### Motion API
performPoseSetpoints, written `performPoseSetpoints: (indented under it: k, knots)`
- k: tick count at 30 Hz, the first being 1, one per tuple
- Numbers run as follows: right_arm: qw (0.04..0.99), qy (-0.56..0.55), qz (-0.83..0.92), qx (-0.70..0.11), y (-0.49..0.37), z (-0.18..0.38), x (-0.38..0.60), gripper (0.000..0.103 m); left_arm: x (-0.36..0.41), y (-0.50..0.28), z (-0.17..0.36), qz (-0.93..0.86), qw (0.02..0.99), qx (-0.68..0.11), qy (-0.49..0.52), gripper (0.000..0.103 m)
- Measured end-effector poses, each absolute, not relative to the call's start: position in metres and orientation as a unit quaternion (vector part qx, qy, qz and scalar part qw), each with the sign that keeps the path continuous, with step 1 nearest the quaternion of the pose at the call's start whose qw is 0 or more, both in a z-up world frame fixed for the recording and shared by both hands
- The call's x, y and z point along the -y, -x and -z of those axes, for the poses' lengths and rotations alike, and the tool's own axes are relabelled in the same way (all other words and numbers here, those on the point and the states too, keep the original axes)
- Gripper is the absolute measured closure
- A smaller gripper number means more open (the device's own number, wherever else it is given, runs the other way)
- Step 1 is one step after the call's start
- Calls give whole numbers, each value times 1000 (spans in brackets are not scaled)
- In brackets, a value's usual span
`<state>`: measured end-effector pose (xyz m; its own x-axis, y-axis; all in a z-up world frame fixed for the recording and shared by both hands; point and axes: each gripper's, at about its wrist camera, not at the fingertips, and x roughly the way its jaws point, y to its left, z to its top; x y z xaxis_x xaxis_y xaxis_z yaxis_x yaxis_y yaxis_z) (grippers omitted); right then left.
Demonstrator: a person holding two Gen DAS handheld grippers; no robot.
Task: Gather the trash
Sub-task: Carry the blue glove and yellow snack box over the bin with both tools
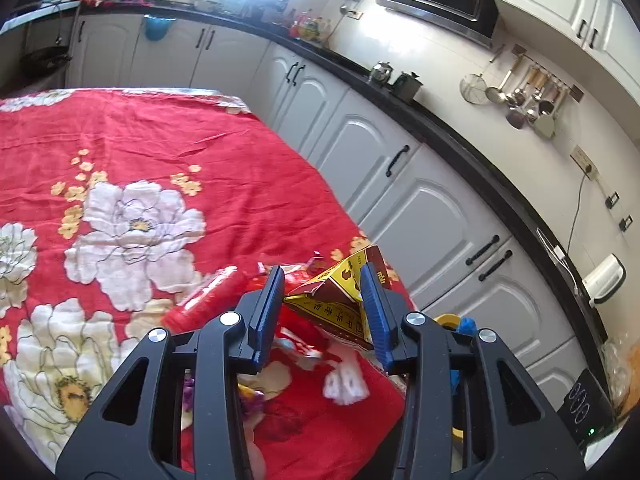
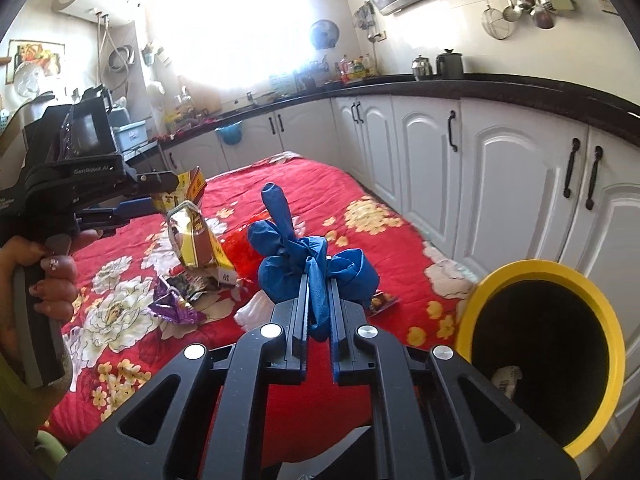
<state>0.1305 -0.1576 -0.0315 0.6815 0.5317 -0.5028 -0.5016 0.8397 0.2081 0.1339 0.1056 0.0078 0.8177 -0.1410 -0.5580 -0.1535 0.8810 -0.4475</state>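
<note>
A: On the left, the left gripper [image 2: 170, 194] has its blue fingers [image 1: 269, 304] clamped on a crumpled gold-and-maroon snack carton [image 2: 198, 240], which hangs off them above the red flowered cloth [image 1: 168, 136] on the counter.

B: And below that carton?

A: 1 purple foil wrapper [image 2: 172, 306] lies on the cloth with a darker torn wrapper [image 2: 192, 286] just beside it, and a white crumpled tissue [image 2: 252, 312] near them. A red plastic wrapper [image 1: 208, 296] lies further in from the near edge.

B: What about the right gripper [image 2: 320, 308]?

A: Its 2 fingers [image 2: 300, 312] are pinched nearly together on a bunched blue glove [image 2: 316, 264], lifted clear of the cloth.

B: And the bin?

A: The yellow-rimmed bin [image 2: 532, 270] stands off the counter's right edge, black inside, with 1 pale scrap [image 2: 506, 378] at the bottom.
</note>
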Motion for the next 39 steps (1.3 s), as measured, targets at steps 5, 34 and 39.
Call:
performPoseSetpoints:
  k: [5,34,39]
  knots:
    - [923,-37,-266,-277,-131,27,174,95,-84,-139,-13,13,926,-299,230,71]
    - [949,-81,-144,-270,-142,37,296,95,54,-183,-12,95,935,-305,152,71]
    - [951,-92,-124,-269,-141,41,316,95,77,-189,-7,105,935,-309,141,71]
